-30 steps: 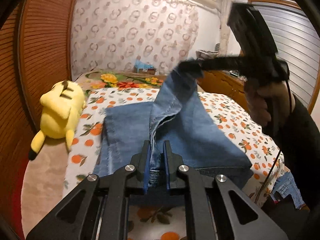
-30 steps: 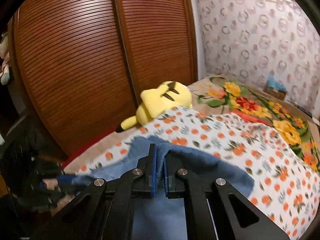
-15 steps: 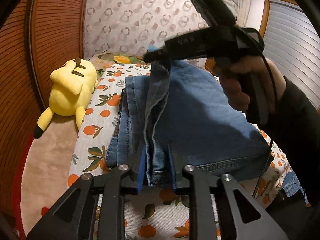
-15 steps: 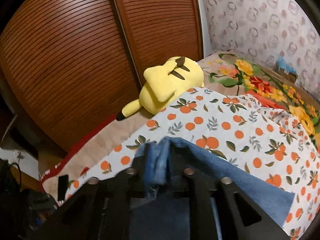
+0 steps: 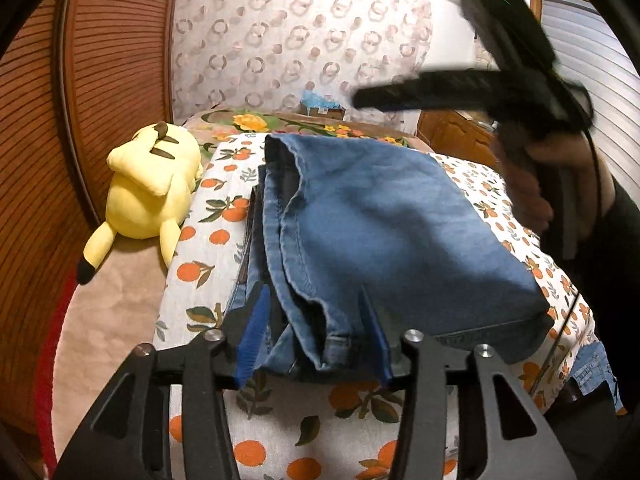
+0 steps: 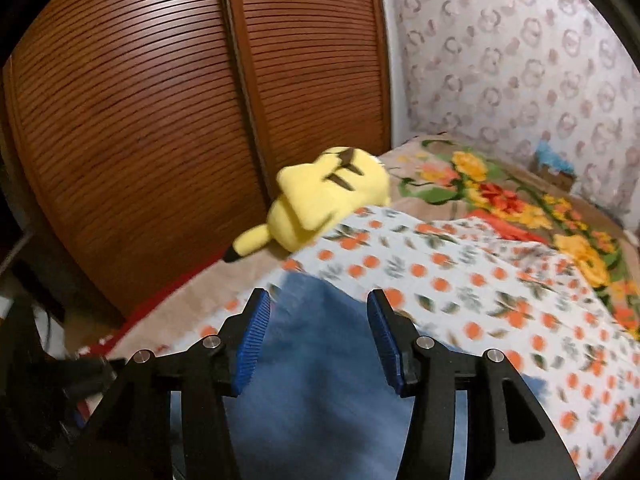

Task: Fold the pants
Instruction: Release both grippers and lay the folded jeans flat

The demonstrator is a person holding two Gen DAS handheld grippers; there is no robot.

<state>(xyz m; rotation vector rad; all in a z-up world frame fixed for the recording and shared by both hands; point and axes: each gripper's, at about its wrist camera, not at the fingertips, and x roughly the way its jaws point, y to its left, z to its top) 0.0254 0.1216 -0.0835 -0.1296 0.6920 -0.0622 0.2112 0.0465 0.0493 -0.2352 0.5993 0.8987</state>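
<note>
My left tongs and right tongs have just been opening and now grip nothing, leaving the jeans folded over on the bed beside the yellow plush, another fold probably left.

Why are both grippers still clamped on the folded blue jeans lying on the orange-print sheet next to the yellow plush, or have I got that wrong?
Not clamped. The left gripper and right gripper have just been opening; their blue pads stand apart in both wrist views. The folded jeans do lie on the orange-print sheet beside the yellow plush, with a denim edge loose between the left pads.
</note>
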